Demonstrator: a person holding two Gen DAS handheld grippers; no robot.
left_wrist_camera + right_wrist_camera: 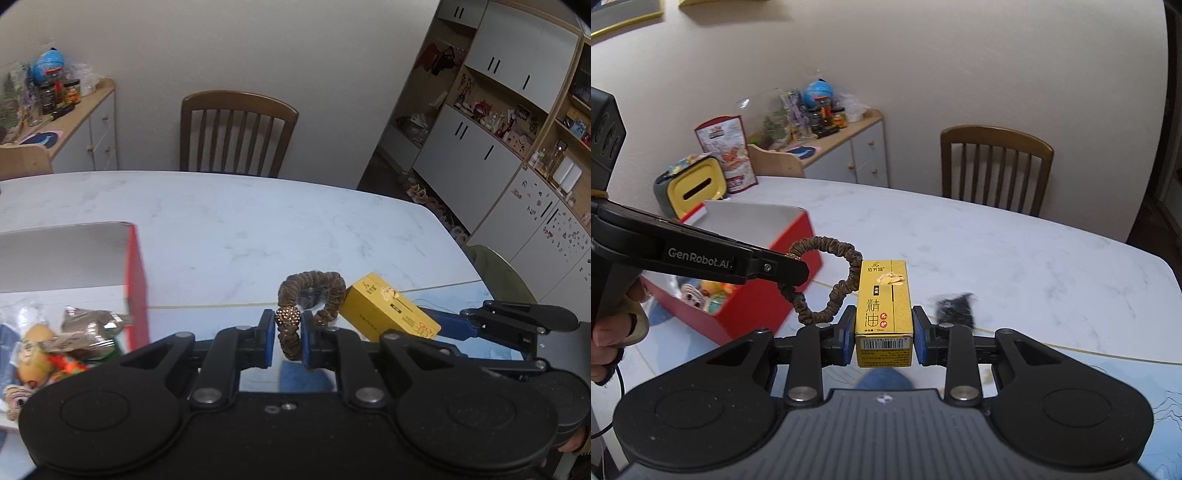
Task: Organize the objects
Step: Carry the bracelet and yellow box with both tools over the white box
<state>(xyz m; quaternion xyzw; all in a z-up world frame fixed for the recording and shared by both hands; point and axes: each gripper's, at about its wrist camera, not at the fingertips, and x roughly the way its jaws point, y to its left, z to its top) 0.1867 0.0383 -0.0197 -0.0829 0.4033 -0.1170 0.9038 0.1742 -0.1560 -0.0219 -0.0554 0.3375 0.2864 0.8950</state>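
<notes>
My left gripper (pixel 289 334) is shut on a brown fabric hair scrunchie (pixel 314 290) with a beaded ball, held above the white table (pixel 229 221). My right gripper (pixel 883 338) is shut on a small yellow box (pixel 884 306) with Chinese print and a barcode end facing the camera. The two held things nearly touch: the scrunchie (pixel 827 280) hangs just left of the yellow box (pixel 388 310). An open red box (pixel 753 258) with several small toys and packets stands on the table to the left; its red wall (pixel 136 280) shows in the left wrist view.
A small black crumpled item (pixel 955 308) lies on the table right of the yellow box. A yellow-lidded container (pixel 692 188) and a snack bag (pixel 726 155) stand behind the red box. A wooden chair (pixel 236 133) is at the far edge. A cluttered sideboard (pixel 846 147) lines the wall.
</notes>
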